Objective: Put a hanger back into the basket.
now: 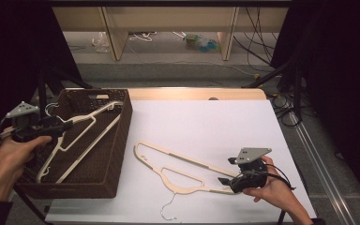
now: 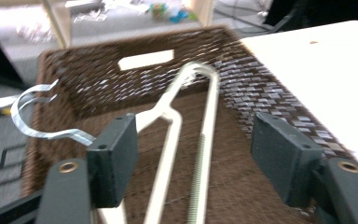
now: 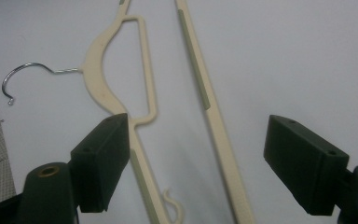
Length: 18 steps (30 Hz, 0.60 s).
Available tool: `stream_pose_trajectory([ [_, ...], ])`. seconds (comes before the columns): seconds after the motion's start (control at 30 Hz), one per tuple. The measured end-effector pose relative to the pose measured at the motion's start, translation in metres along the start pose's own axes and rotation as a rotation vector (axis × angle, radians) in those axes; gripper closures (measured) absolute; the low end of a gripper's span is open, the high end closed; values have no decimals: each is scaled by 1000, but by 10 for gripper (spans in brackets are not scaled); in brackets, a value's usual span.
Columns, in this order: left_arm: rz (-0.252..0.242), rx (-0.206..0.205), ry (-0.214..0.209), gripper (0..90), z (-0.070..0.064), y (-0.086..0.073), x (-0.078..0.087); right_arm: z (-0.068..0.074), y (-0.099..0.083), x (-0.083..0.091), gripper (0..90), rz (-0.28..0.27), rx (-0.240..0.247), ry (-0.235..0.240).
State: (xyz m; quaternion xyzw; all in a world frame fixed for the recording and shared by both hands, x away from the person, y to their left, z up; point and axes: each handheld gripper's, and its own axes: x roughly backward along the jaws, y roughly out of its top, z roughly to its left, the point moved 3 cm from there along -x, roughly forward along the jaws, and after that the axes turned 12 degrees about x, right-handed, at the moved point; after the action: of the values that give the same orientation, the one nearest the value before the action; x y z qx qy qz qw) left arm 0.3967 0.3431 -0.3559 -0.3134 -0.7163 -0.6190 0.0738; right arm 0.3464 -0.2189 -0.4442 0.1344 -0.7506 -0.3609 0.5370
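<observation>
Left tongs (image 1: 68,125) gape wide, empty, above a cream plastic hanger (image 1: 82,140) inside the dark woven basket (image 1: 122,140). Right tongs (image 1: 225,180) likewise stand wide, gripping nothing, straddling a second cream hanger (image 1: 183,168) on the white counter (image 1: 206,122).

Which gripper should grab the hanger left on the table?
Right. The right gripper is open, its jaws straddling the table hanger; the left gripper sits over the basket.

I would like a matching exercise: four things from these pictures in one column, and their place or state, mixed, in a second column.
Things
1. basket hanger
2. table hanger
3. left gripper
4. wicker basket

Places or states
A. dark brown, at the table's left edge
B. flat on the white table
C. jaws open, above the basket
D. leaning inside the basket, metal hook over its rim

Pairs: 1-D, 2-B, 3-C, 4-A
</observation>
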Motion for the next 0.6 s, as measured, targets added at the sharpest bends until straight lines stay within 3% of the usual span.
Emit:
stream_pose_trajectory([
  [0.1,-15,-64,-49,299,-28,-6,9,0,0,-1,236,3,6,3],
  [0.13,-18,-113,-89,296,-46,-11,13,1,0,-1,236,1,7,4],
  [0.17,-18,-113,-89,293,-46,-11,13,1,0,-1,236,1,7,4],
  [0.2,-19,-105,-102,289,-56,-13,15,1,-1,-2,236,3,4,7],
  [0.3,-41,-111,-196,290,-91,-22,18,1,-1,-3,236,6,5,13],
  [0.33,-41,-111,-196,290,-91,-22,18,2,-1,-3,236,9,4,15],
  [0.37,-46,-115,-222,289,-100,-25,17,2,-1,-4,236,8,3,11],
  [0.43,-47,-158,-247,288,-115,-29,16,2,-1,-4,236,7,5,12],
  [0.47,-44,-173,-254,279,-129,-35,14,2,-1,-5,236,8,3,13],
  [0.5,-44,-173,-254,275,-129,-35,14,2,-1,-5,236,8,3,13],
  [0.57,-50,-196,-284,278,-141,-41,10,1,-2,-5,236,7,3,14],
  [0.6,-54,-188,-314,281,-152,-49,5,2,-2,-7,236,-7,2,3],
])
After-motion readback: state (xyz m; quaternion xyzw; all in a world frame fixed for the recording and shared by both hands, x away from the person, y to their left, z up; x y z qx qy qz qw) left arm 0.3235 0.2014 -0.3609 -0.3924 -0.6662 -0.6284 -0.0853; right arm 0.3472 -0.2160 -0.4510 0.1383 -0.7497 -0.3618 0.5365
